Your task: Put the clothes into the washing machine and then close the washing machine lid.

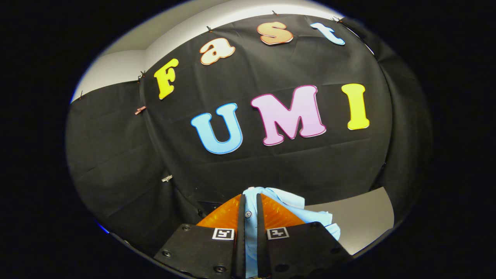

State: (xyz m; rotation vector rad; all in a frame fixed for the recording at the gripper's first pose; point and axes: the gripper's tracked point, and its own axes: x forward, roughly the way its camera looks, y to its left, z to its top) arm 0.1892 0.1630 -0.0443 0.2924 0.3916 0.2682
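Closest to the camera, the tongs (248, 201) stand nearly closed, their 2 fingers (241, 217) drawn together with only a narrow slot between them. That slot is packed with pale blue cloth: a piece of clothing (285, 203), shirt-like, with 1 small button (248, 213) showing on the strip pinched between the fingers. Both fingers press on the fabric, so the garment is gripped and lifted with the tongs. Each finger body carries a small square black-and-white marker (223, 233) on its top face, 1 to either side of the slot.

Past the fingertips the cloth bunches up into a soft rounded fold just ahead of them, and more of it spills off to the right side of the right finger, where a crumpled lobe hangs beside the finger body and over the pale grey surface (364, 217). How far the garment hangs down below the tongs cannot be told, since the finger bodies cover that part.

That grey surface lies beyond and to the right of the tongs, flat and bare where it shows.

Farther back, black cloth forms the booth wall (271, 170), hanging in loose creases and held along its top edge and left seam by several small clips (140, 110). Above the cloth, farthest off, a pale wall or ceiling (116, 69) curves across.
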